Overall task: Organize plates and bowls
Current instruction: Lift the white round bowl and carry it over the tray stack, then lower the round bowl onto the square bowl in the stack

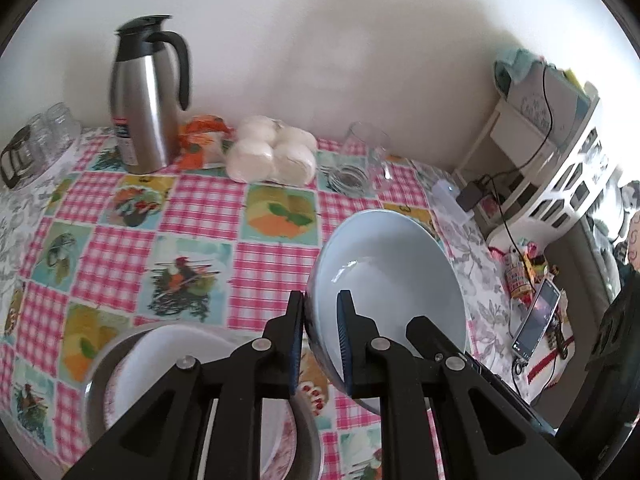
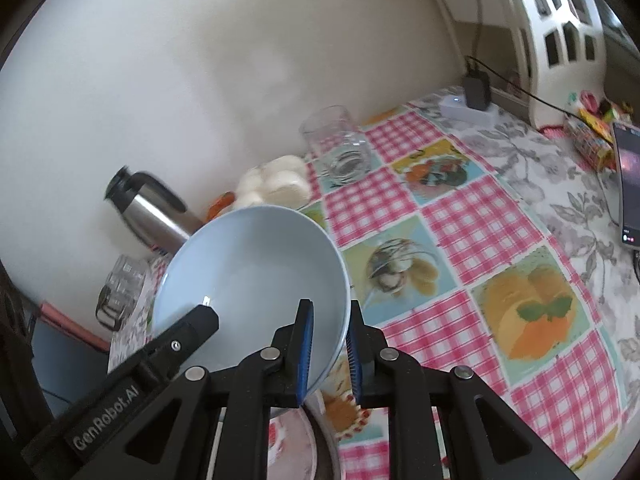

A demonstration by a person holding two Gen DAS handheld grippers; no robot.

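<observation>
A light blue bowl (image 1: 384, 276) hangs tilted above the checked tablecloth (image 1: 200, 216), held from two sides. My left gripper (image 1: 320, 300) is shut on its left rim, one pad inside and one outside. My right gripper (image 2: 330, 308) is shut on the opposite rim of the same bowl (image 2: 256, 272). The right gripper's finger (image 1: 424, 328) shows inside the bowl in the left wrist view, and the left gripper's finger (image 2: 200, 320) in the right wrist view. Below, a white plate (image 1: 160, 360) lies in a metal basin (image 1: 94, 380), partly hidden by my fingers.
Along the wall stand a steel thermos jug (image 1: 148, 96), a pack of white buns (image 1: 272, 152), a drinking glass (image 1: 366, 140) and a glass dish (image 1: 348, 178). Glass jars (image 1: 40, 136) sit far left. A phone (image 1: 536, 320), cables and a white shelf (image 1: 560, 168) are at right.
</observation>
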